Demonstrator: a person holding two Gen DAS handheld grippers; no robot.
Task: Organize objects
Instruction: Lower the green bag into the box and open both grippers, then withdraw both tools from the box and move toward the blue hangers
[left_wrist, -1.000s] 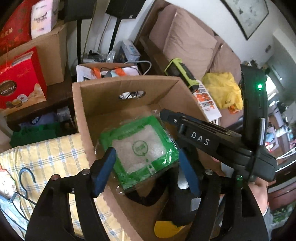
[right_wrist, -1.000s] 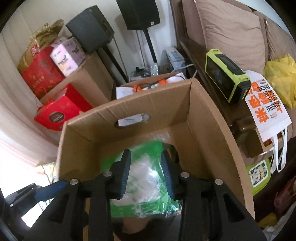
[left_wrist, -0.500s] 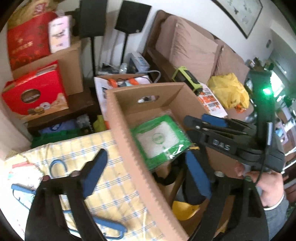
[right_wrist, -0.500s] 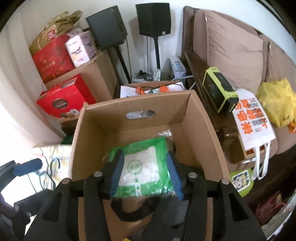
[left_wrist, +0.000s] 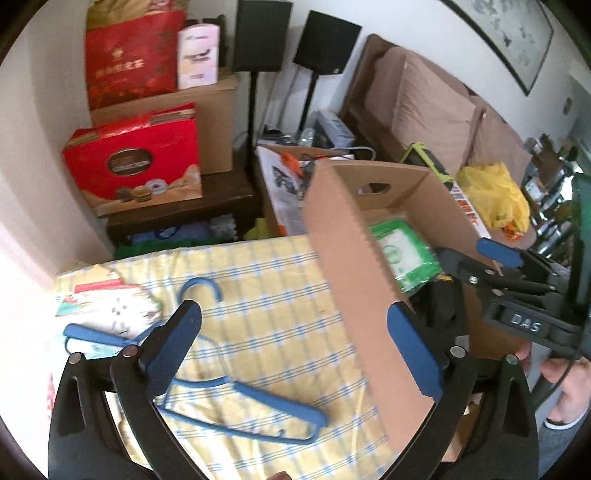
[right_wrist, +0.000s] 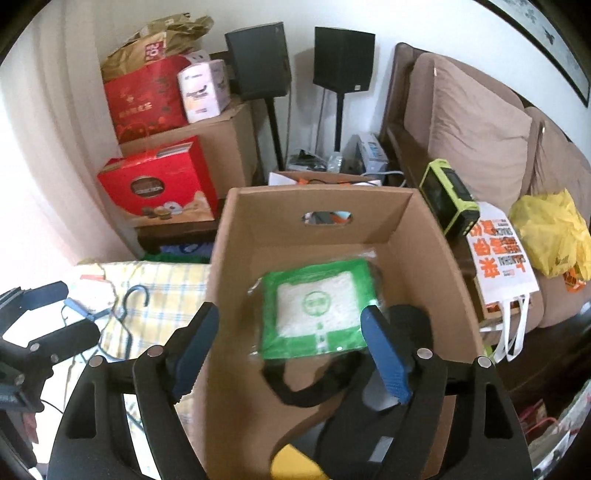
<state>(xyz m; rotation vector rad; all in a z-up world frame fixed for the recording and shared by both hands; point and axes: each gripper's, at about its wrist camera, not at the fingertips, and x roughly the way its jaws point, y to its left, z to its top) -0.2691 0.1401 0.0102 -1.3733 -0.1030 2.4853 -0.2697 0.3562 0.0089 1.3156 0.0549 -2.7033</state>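
Note:
An open cardboard box (right_wrist: 317, 199) stands to the right of a yellow checked cloth (left_wrist: 266, 295). A green packet of rice (right_wrist: 317, 302) lies flat inside it, over a black strap (right_wrist: 306, 395); the packet (left_wrist: 402, 251) also shows past the box wall (left_wrist: 351, 280). My right gripper (right_wrist: 290, 314) hovers above the box, jaws opening, pads clear of the packet. My left gripper (left_wrist: 291, 310) hangs over the cloth by the box's left wall, jaws opening, nothing in them. Blue hangers (left_wrist: 258, 395) lie on the cloth below it.
A colourful flat packet (left_wrist: 110, 306) lies at the cloth's left end. Red gift boxes (right_wrist: 159, 184), a brown carton and two speakers (right_wrist: 258, 59) stand behind. A sofa (right_wrist: 480, 133) at right carries a green device (right_wrist: 450, 199), white tote (right_wrist: 498, 254) and yellow bag (right_wrist: 550, 232).
Both grippers have drawn back and up from the box with jaws widening. The right one has let go of the green packet. The left view has swung left onto the cloth and hangers.

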